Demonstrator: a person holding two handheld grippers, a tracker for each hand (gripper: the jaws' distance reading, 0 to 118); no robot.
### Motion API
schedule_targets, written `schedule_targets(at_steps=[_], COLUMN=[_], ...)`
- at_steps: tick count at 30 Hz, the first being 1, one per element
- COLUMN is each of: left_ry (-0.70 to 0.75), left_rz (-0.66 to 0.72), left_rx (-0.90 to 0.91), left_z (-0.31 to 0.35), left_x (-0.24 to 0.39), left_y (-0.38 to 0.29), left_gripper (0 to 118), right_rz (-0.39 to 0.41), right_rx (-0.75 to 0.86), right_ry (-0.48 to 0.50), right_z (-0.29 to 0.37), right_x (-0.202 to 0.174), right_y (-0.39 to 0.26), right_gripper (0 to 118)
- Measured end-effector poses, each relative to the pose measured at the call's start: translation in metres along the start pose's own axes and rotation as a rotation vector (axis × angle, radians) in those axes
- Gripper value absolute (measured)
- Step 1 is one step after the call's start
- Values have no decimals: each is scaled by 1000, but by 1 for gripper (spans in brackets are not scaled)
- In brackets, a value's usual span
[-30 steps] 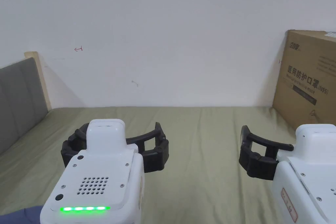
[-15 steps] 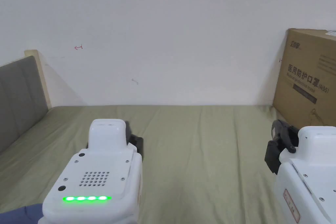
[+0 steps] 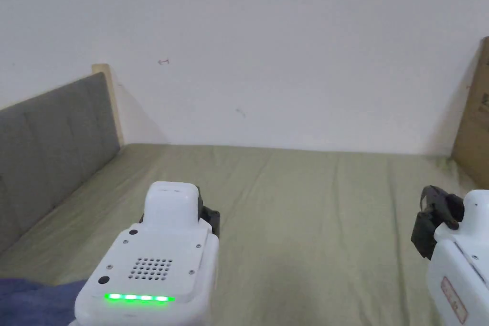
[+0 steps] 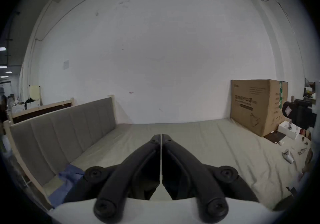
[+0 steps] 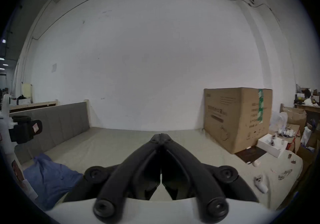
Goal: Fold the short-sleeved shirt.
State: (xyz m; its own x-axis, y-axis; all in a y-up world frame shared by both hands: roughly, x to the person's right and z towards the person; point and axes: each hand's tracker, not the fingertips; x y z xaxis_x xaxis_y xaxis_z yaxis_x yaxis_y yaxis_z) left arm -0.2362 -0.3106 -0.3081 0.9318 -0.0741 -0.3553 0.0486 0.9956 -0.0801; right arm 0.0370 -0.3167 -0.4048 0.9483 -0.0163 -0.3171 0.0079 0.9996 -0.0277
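You are in a big work room set up like a bedroom. A bed with a pale green sheet (image 3: 305, 207) and a grey padded headboard in a light wood frame (image 4: 65, 132) stands by a bare white wall (image 3: 267, 45). A big brown cardboard box (image 5: 237, 120) sits on it, with messy tables of boxes and bags (image 5: 297, 115) behind

An olive-sheeted bed (image 3: 305, 207) carries a crumpled blue shirt (image 5: 50, 174) and a cardboard box (image 5: 237, 116).
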Motion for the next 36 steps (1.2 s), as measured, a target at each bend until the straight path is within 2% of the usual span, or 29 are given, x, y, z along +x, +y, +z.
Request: schedule_targets(at_steps=[4,8,10,14,17,20,22,25,26,27,28,29,30,31,36], left_ry=[216,365,401,425,373,312,222,87,89,114,147,174,183,165,127], left_rz=[-3,-5,26,31,15,27,135,466,542,570,560,523,502,487,472], left_rx=[-17,-20,-33,-67,-137,-369,-563,-827,-891,-944,-974,-996,-1016,-1034,-1088], left_z=[29,66,76,80,73,39,8,-39,-51,-61,-69,-77,-84,-92,-122], left_x=[-81,-139,-158,-175,-185,-212,-240,-286,-297,-304,-309,-311,-312,-312,-294], left_y=[-5,-11,-13,-20,-29,-51,-78,-133,-150,-165,-178,-188,-198,-209,-245], left_gripper=[0,0,0,0,0,0,0,1,1,6,25,64,92,106,105], right_rz=[-4,51,73,88,125,168,188,210,211,209,205,203,204,208,229], right_rx=[-25,-39,-47,-42,-58,-107,-139,-188,-211,-235,-257,-275,-291,-307,-359], right_ry=[229,469,546,564,564,565,565,534,521,513,511,509,506,498,462], right_z=[-13,-11,-10,-8,-12,-18,-22,-27,-29,-32,-35,-37,-39,-42,-52], right_x=[-82,-161,-188,-210,-210,-202,-194,-182,-178,-174,-170,-166,-163,-160,-147], right_y=[-1,-1,-1,-2,-4,-9,-15,-27,-31,-36,-39,-42,-45,-49,-61], right_gripper=[0,0,0,0,0,0,0,0,0,0,0,0,0,0,0])
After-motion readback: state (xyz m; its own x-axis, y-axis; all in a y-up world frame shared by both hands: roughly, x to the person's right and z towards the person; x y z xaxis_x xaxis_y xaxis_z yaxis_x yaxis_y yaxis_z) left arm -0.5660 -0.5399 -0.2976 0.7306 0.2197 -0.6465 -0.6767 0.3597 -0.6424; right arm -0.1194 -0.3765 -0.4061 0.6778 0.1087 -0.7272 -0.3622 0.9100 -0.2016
